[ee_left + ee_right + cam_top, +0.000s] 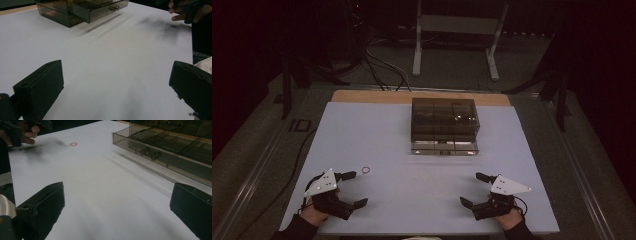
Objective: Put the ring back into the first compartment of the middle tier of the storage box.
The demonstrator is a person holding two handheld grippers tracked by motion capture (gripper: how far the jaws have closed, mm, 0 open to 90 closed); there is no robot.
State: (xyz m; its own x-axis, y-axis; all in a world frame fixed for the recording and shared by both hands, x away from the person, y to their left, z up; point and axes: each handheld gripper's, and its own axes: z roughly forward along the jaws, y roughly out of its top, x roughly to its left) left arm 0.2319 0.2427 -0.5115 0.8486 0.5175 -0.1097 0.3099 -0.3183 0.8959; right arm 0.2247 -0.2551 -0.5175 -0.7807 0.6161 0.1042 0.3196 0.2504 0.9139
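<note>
A smoky see-through drawer box (444, 125) stands at the back middle of the white sheet, its bottom drawer pulled out a little. The left gripper view has it at the top (82, 10). In the right gripper view the box (170, 147) shows the drawer's compartments and a metal handle (150, 155). A small pink ring (366, 170) lies flat on the sheet just beyond my left gripper (354, 189), which is open with nothing between its jaws (116, 87). My right gripper (475, 189) rests near the front right, also open and holding nothing (116, 210). The ring (73, 144) lies far off in that view.
The white sheet (422, 200) covers a wooden table (362, 96) and ends just in front of both hands. Cables (382, 70) and a white stand (457, 30) are on the floor behind the table. The other hand shows far off in each gripper view (185, 11) (22, 132).
</note>
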